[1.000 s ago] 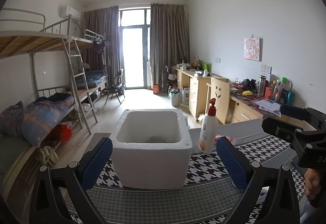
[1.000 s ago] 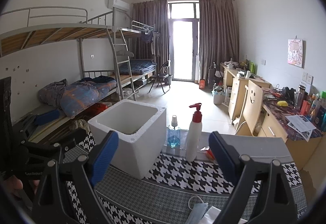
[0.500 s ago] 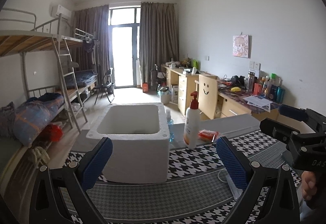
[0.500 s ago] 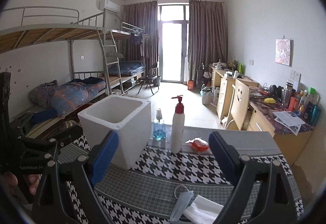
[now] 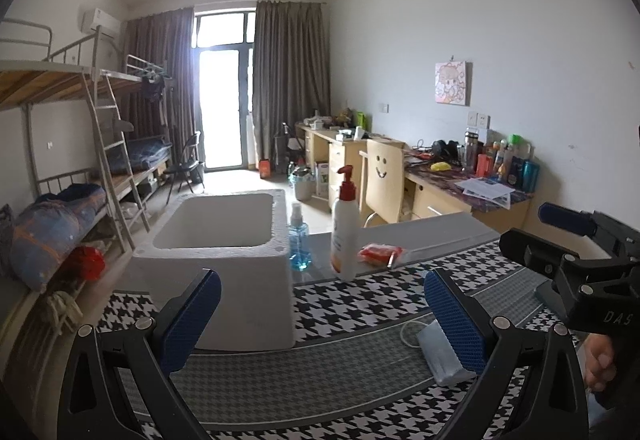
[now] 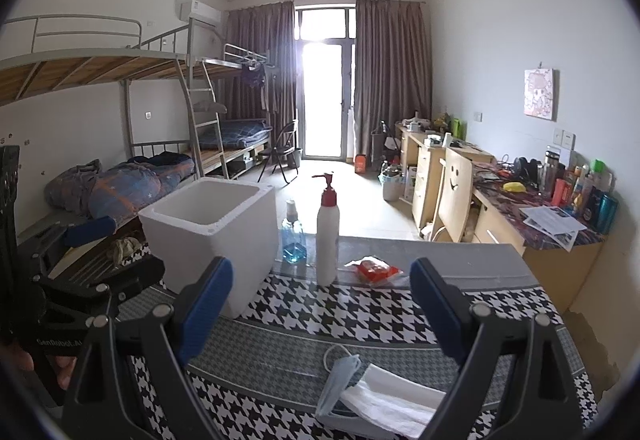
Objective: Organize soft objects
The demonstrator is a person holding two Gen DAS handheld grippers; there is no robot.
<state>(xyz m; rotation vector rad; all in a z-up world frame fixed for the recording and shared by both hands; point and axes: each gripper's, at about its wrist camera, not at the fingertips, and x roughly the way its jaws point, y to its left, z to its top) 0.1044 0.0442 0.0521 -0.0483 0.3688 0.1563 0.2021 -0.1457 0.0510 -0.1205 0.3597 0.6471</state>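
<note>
Now farther back from the white foam box (image 5: 224, 264) than a second ago, with more of the houndstooth tablecloth (image 5: 360, 304) in sight on both wrist views. Newly in view on the left wrist camera: a blue face mask (image 5: 438, 352) lying flat on the cloth, just behind the right pad of the left gripper (image 5: 320, 320). More fully shown on the right wrist camera too: the same mask (image 6: 340, 380) resting partly on a white folded tissue pack (image 6: 384, 400), low between the fingers of the right gripper (image 6: 322, 304). Both grippers spread wide, blue pads well apart, nothing held in either.

Beyond, unchanged in arrangement: foam box open-topped and upright on the left part of the table; a small blue-liquid spray bottle (image 6: 293, 236) just beside its right wall; a white pump bottle with a red head (image 6: 328, 236) next, upright; a red-and-white soft packet (image 6: 374, 270) lying to the right of that, near the cloth's far edge. Nothing between the right gripper and the mask; bottles and packet well apart from it, farther back. Bunk beds (image 6: 120, 112) along the left wall, cluttered desks (image 6: 540, 208) along the right, a smiley-face chair (image 6: 454, 192) between table and desks.
</note>
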